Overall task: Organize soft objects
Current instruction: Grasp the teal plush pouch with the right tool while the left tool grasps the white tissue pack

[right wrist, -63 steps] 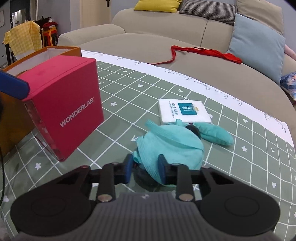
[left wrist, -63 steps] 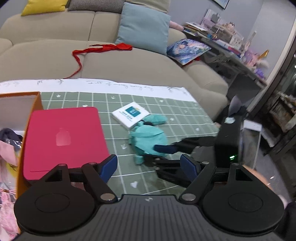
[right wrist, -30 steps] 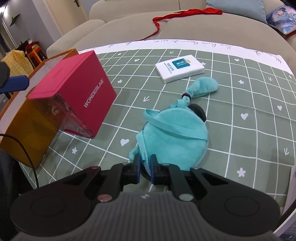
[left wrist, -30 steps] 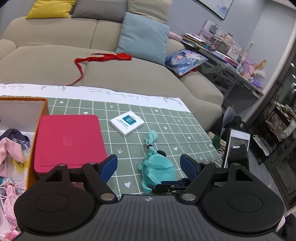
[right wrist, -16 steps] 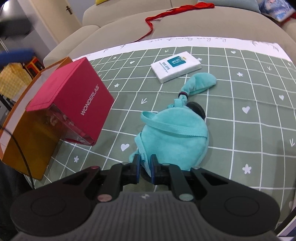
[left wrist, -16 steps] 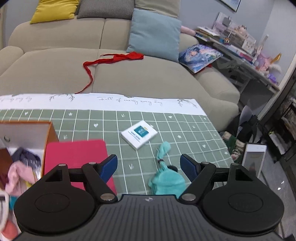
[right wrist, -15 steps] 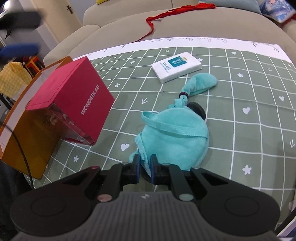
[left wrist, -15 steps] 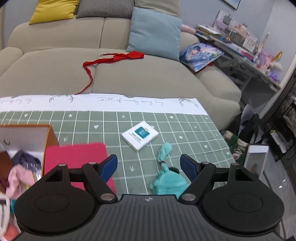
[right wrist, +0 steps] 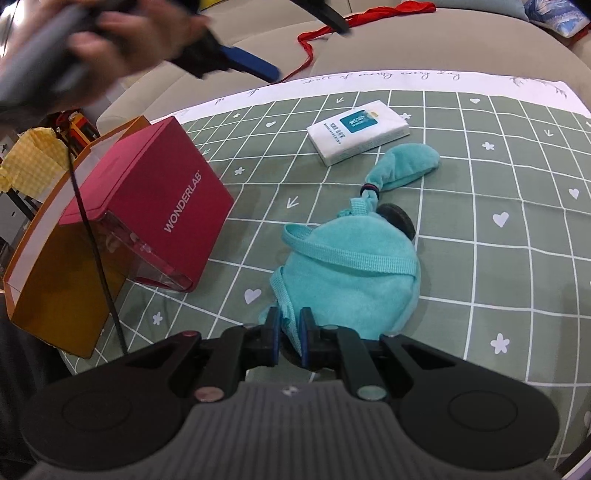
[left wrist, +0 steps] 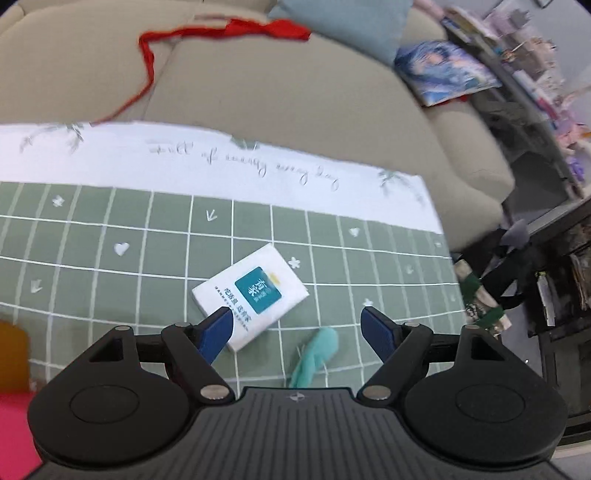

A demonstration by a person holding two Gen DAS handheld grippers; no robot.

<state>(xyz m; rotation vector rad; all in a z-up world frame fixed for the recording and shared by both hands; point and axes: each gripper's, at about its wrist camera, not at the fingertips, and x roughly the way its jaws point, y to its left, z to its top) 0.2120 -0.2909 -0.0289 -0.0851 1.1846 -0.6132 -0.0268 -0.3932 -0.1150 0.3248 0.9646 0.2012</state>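
Pinched tight between the blue pads of the right gripper (right wrist: 287,332): the near strap end of the teal plush pouch (right wrist: 354,273), jaws pressed almost together on the webbing. Spreading up and away from those jaws, the rest of the pouch, flat on the green checked tablecloth (right wrist: 517,258), a second strap looped across its top, a dark round disc (right wrist: 398,220) poking out at its far edge. Beyond that, tied off with a dark band, the pouch's floppy teal tail (right wrist: 404,164), its tip just beside a white tissue pack (right wrist: 357,131). Off to the left, a red box (right wrist: 147,206) marked WONDERLAB, tilted against an orange carton (right wrist: 55,280). Up top left, blurred, a hand (right wrist: 107,40) gripping the left gripper (left wrist: 297,328), one blue finger (right wrist: 251,68) jutting out over the table's far edge. From the left wrist view: jaws spread wide, nothing between the pads, hanging over the tablecloth; left fingertip overlapping the near corner of the tissue pack, and the teal tail lying in the gap between the fingers, nearer the right one, untouched. Farther out, a beige sofa (left wrist: 258,81) with a red ribbon (left wrist: 229,31) draped across it.
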